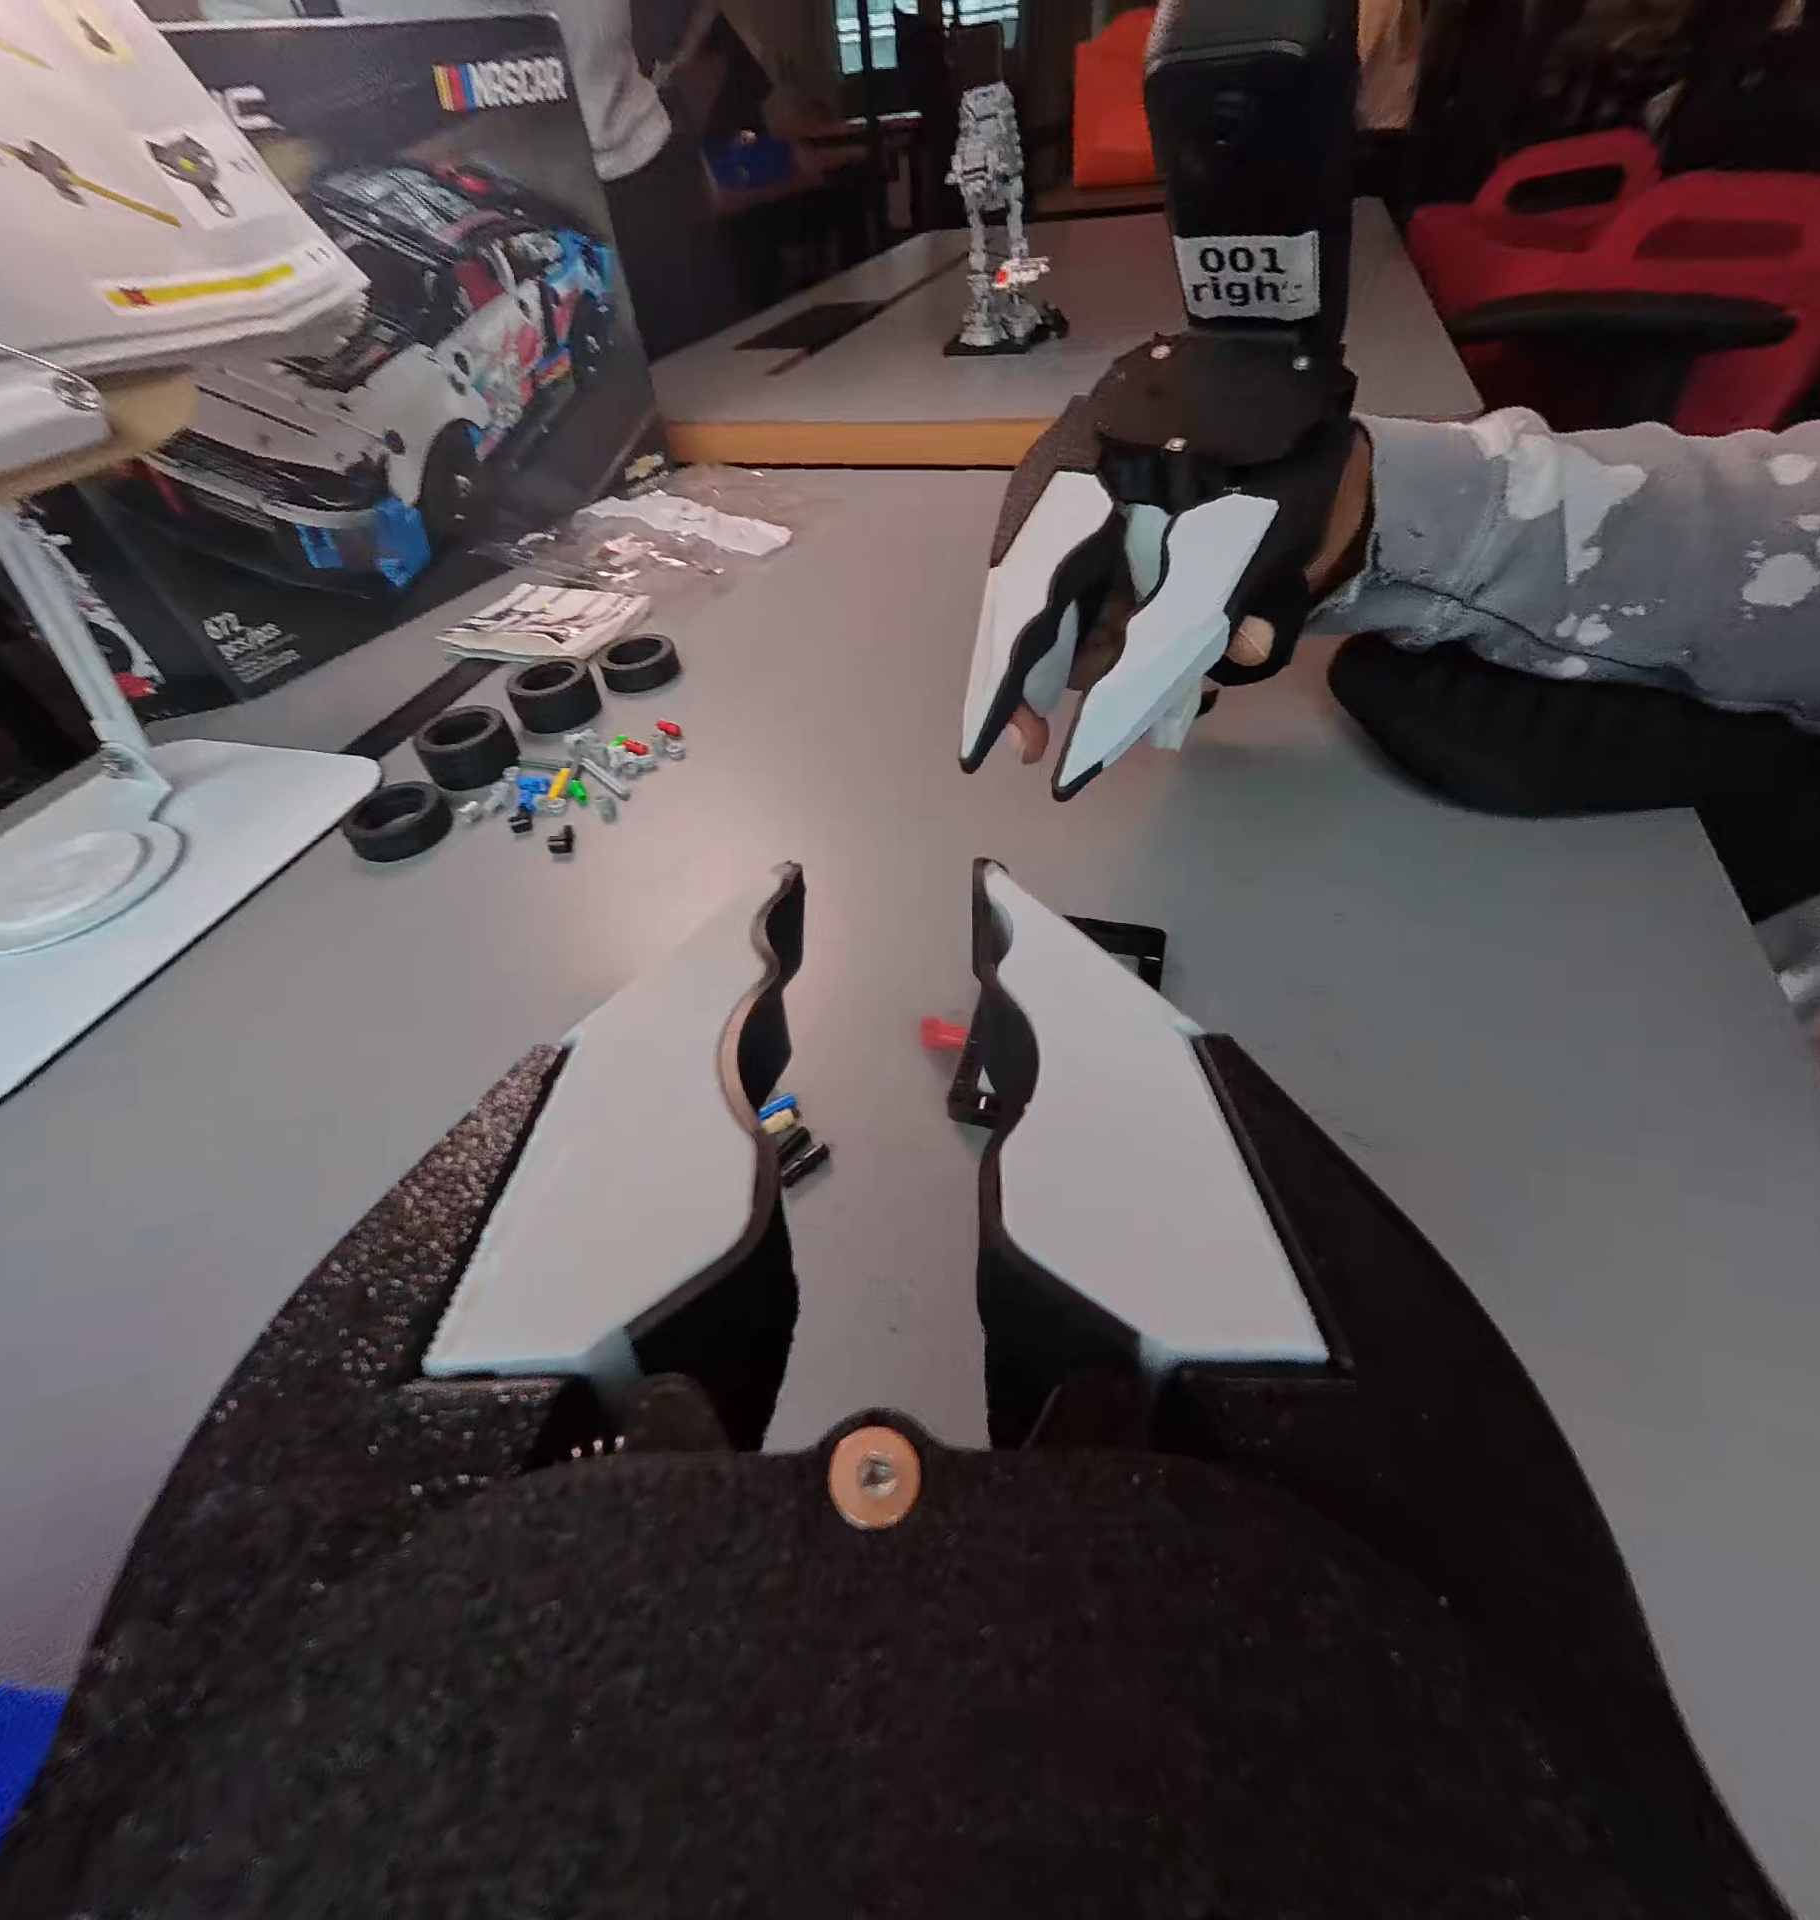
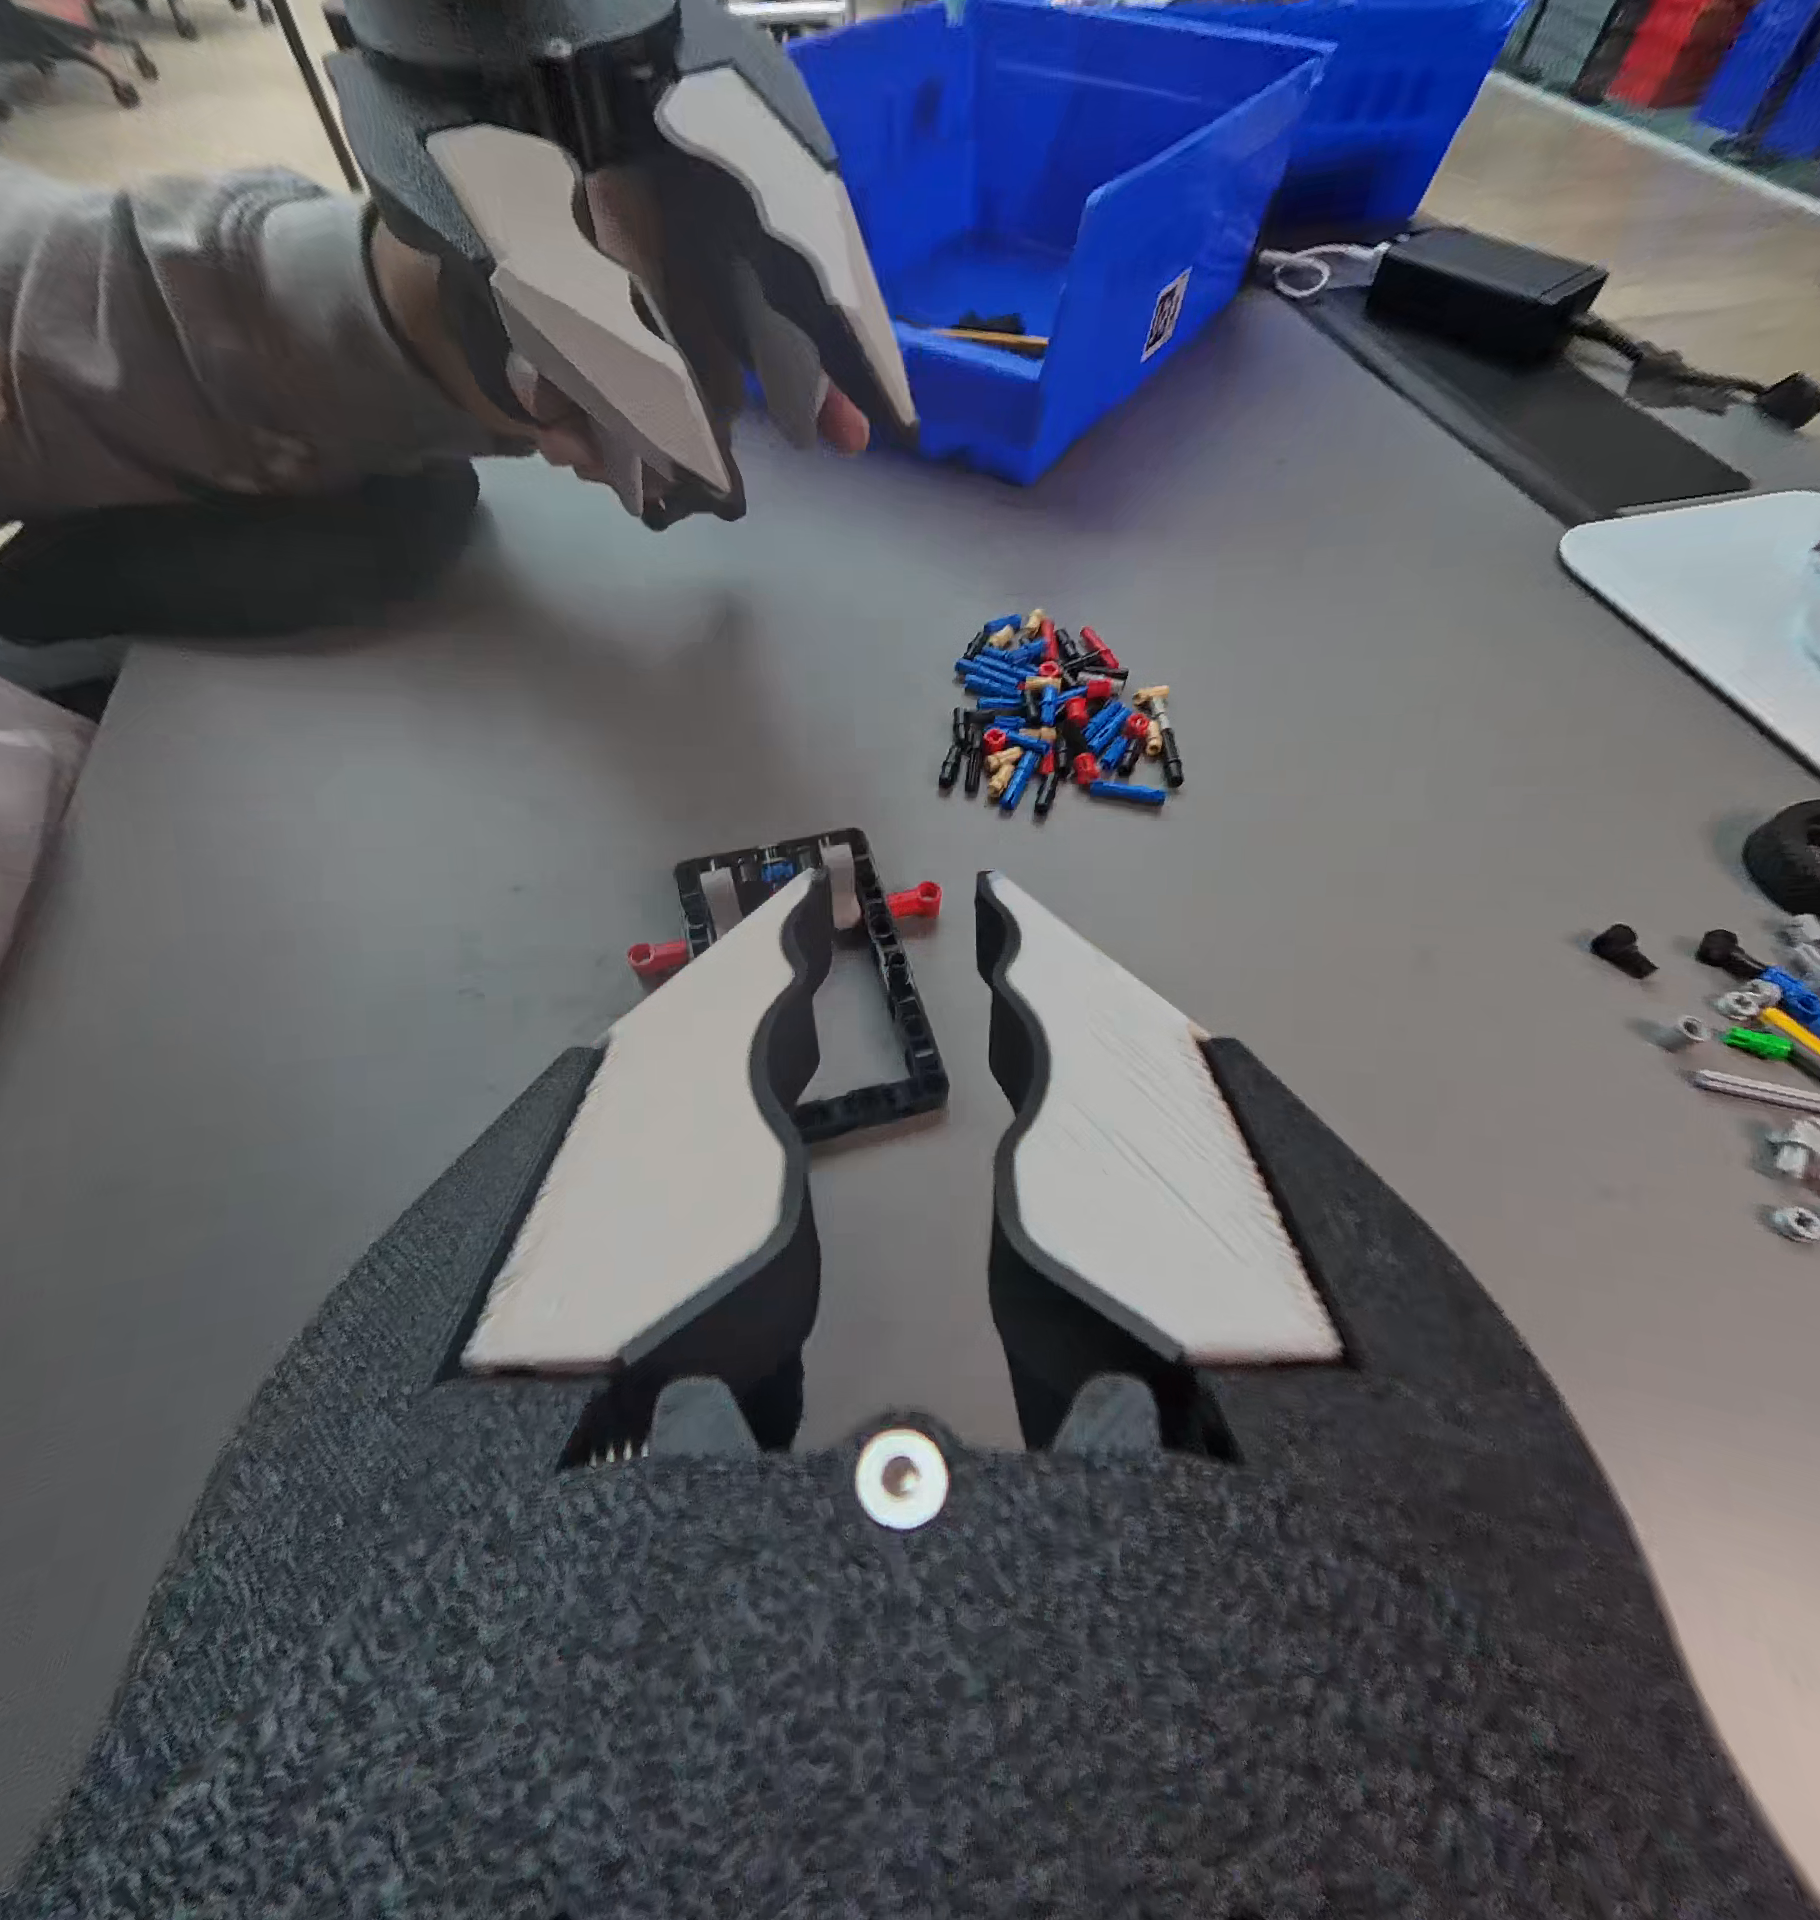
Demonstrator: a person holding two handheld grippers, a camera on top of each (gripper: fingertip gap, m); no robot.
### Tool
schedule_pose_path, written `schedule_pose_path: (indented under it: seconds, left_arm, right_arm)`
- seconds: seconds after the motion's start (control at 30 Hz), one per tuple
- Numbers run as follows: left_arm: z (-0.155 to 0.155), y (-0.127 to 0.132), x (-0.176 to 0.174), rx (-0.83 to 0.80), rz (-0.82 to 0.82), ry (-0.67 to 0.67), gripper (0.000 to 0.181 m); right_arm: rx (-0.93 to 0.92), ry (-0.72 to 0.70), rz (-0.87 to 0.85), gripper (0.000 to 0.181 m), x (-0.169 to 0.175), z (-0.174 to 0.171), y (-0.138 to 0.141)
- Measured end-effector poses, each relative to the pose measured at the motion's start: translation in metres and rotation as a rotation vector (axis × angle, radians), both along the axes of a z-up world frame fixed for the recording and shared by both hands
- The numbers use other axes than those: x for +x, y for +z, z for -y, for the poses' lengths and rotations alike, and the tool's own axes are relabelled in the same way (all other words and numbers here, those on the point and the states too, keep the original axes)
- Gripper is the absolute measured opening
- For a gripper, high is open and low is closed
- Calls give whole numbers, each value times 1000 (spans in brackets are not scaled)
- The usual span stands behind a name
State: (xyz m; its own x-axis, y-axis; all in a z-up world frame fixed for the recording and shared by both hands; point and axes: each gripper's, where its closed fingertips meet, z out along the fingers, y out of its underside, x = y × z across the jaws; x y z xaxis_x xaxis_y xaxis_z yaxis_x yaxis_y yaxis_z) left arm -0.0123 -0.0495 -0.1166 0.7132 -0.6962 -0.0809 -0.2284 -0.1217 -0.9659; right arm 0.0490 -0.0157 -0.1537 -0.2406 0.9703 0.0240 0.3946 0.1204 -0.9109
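A black rectangular beam frame [image 2: 870, 1112] lies flat on the grey table [image 2: 366, 831], with a red pin [image 2: 914, 899] sticking out on each long side. My right gripper [image 2: 898, 881] is open and empty, hovering over the frame, and its left finger covers part of it. My left gripper [image 1: 885, 873] is open and empty above the table, with the frame [image 1: 1124, 930] partly hidden behind its right finger. A pile of blue, black, red and tan pins [image 2: 1062, 717] lies just beyond the frame. Each gripper shows in the other's view, open: the right [image 1: 1020, 774], the left [image 2: 812, 462].
A blue bin [image 2: 1041, 260] stands at the table's far side. Black tyres [image 1: 464, 743] and loose small parts [image 1: 584, 779] lie near a white stand base [image 1: 106, 883]. That stand holds a booklet [image 1: 106, 208]. A car-model box [image 1: 397, 343] leans behind it. Spacing between my two grippers at the tips: around 9 cm.
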Motion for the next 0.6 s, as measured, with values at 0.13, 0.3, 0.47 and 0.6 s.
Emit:
schedule_pose_path:
  seconds: [0.13,0.3,0.47,0.6]
  left_arm:
    - [6,-41,19,-166,-78,-103,43]
    - [14,-76,28,-294,-188,-163,52]
    - [15,-87,26,-326,-224,-157,54]
    - [17,-86,24,-377,-172,-161,56]
  right_arm:
    - [88,7,118,26,-1,-4,-29]
    - [221,10,308,27,3,-10,-67]
    - [272,20,332,9,1,-9,-68]
    - [251,54,197,7,-7,7,-52]
